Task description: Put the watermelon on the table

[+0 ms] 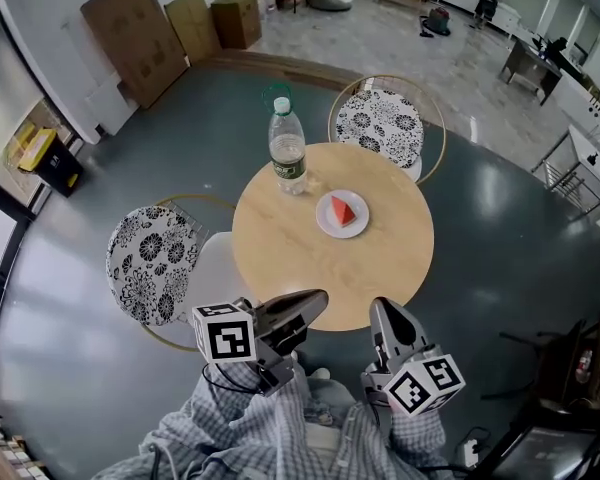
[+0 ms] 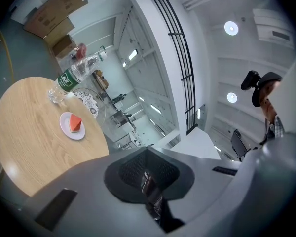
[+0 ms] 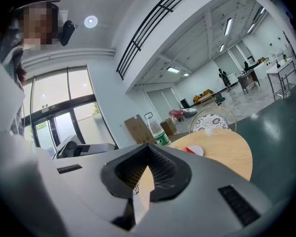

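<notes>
A red watermelon wedge (image 1: 342, 211) lies on a small white plate (image 1: 324, 224) right of centre on the round wooden table (image 1: 280, 258). The wedge (image 2: 76, 122) also shows in the left gripper view, and a sliver of it (image 3: 189, 149) shows on the plate (image 3: 198, 150) in the right gripper view. My left gripper (image 1: 320, 299) hovers shut and empty at the table's near edge. Beside it, the right gripper (image 1: 382, 309) is shut too, holding nothing. Both are well short of the plate.
A clear water bottle (image 1: 287, 149) with a green label stands on the table's far left part. Two patterned chairs flank the table, one behind (image 1: 380, 120) and one at the left (image 1: 151, 263). Cardboard boxes (image 1: 132, 30) lean against the far wall.
</notes>
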`<action>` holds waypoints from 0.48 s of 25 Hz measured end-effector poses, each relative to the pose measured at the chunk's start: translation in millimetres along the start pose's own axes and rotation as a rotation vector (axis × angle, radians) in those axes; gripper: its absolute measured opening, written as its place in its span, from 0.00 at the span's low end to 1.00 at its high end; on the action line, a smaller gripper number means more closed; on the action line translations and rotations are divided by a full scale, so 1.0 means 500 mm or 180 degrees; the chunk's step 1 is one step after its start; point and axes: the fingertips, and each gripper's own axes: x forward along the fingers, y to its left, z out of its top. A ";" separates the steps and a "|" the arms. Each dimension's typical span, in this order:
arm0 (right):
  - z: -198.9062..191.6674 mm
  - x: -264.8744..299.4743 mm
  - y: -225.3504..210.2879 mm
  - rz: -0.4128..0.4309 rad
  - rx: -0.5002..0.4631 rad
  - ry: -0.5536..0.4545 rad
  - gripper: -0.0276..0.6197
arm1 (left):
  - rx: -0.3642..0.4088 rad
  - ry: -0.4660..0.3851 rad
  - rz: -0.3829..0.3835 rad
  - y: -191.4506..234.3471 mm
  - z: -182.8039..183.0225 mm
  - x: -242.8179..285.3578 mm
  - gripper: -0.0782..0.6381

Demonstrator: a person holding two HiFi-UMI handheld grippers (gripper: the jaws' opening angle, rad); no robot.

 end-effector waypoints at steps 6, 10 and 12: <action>0.033 0.022 0.020 0.0018 -0.0031 -0.0122 0.05 | 0.0084 0.0079 -0.0080 -0.007 0.032 0.011 0.12; 0.047 0.032 0.024 0.0021 -0.0021 -0.0198 0.05 | 0.0165 0.0157 -0.0116 -0.010 0.048 0.019 0.12; 0.049 0.036 0.027 0.0014 -0.0014 -0.0197 0.05 | 0.0173 0.0160 -0.0147 -0.013 0.055 0.020 0.12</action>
